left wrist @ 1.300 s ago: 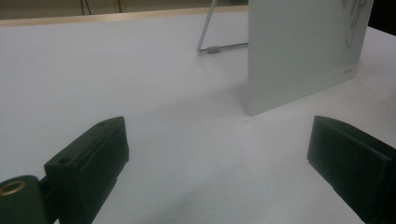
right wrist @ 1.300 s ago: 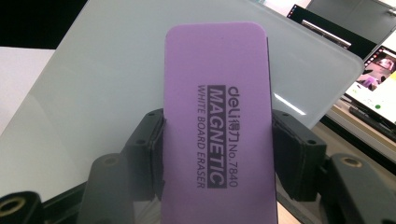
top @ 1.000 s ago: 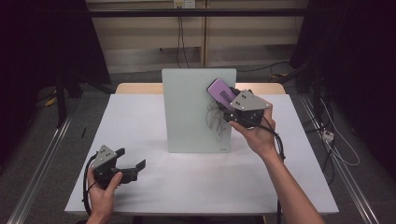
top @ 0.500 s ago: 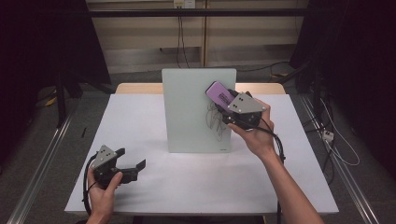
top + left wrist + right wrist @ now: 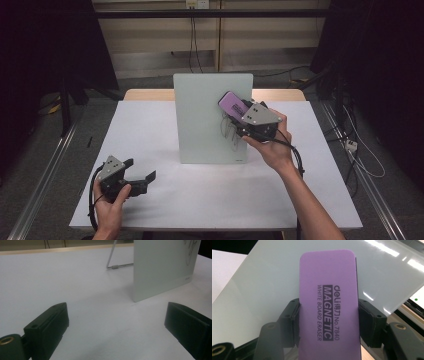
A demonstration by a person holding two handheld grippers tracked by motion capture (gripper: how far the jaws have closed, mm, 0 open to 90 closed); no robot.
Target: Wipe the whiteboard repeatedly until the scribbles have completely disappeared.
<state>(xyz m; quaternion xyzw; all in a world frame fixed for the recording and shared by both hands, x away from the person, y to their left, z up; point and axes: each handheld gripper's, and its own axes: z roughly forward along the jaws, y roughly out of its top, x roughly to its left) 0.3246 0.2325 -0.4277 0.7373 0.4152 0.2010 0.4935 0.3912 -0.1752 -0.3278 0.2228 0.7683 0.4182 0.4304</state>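
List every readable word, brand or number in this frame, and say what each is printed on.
All four lines stand on the purple eraser clamped in the right gripper:
"deli", followed by Chinese characters I cannot make out with certainty
"No.7840"
"MAGNETIC"
"WHITE BOARD ERASER"
On the upright whiteboard: a small mark near its lower right corner, too small to read; the pen scribble is not lettering.

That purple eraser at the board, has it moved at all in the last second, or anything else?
Barely. The right gripper, shut on the purple eraser, slid it slightly left and down across the whiteboard, by the scribbles. The left gripper stayed open and idle near the table edge; the board stayed put.
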